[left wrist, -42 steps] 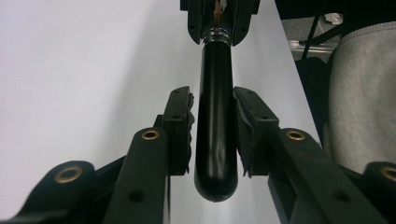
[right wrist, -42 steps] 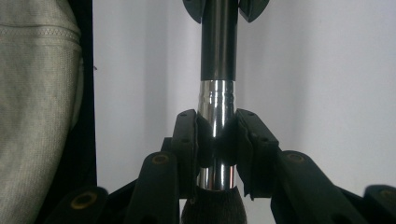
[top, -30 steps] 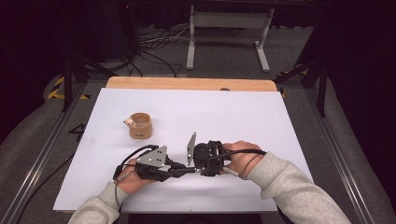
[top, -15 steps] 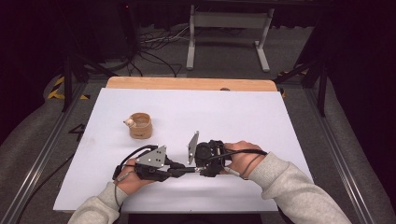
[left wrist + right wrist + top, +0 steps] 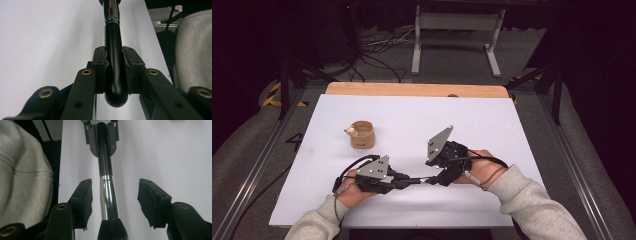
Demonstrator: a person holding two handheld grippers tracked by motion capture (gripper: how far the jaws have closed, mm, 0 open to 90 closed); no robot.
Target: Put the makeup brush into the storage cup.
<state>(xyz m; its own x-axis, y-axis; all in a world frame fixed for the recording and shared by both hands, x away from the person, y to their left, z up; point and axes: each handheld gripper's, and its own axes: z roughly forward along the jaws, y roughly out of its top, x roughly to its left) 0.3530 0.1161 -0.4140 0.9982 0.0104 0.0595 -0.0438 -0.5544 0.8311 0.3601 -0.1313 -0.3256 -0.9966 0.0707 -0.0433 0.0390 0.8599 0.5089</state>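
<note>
Since a second ago, right gripper (image 5: 438, 179) tilted up, jaws now spread around brush (image 5: 108, 195); left gripper (image 5: 404, 181) clamped on its handle. Wooden cup (image 5: 361, 134) holding a small pale object, bare table (image 5: 492, 120) beyond.

No readable text, labels, brands or numbers anywhere. White table (image 5: 492, 125): blank. Brush (image 5: 108, 195) handle and chrome ferrule: no print visible. Wooden cup (image 5: 362, 134): plain, though too small in the high view to rule out a faint mark. Grey plates on the left gripper (image 5: 404, 181) and right gripper (image 5: 439, 177): only screw holes, no lettering. Yellow-black hazard stripes (image 5: 277, 95) on the floor at left are the only sign-like marking, no words.
</note>
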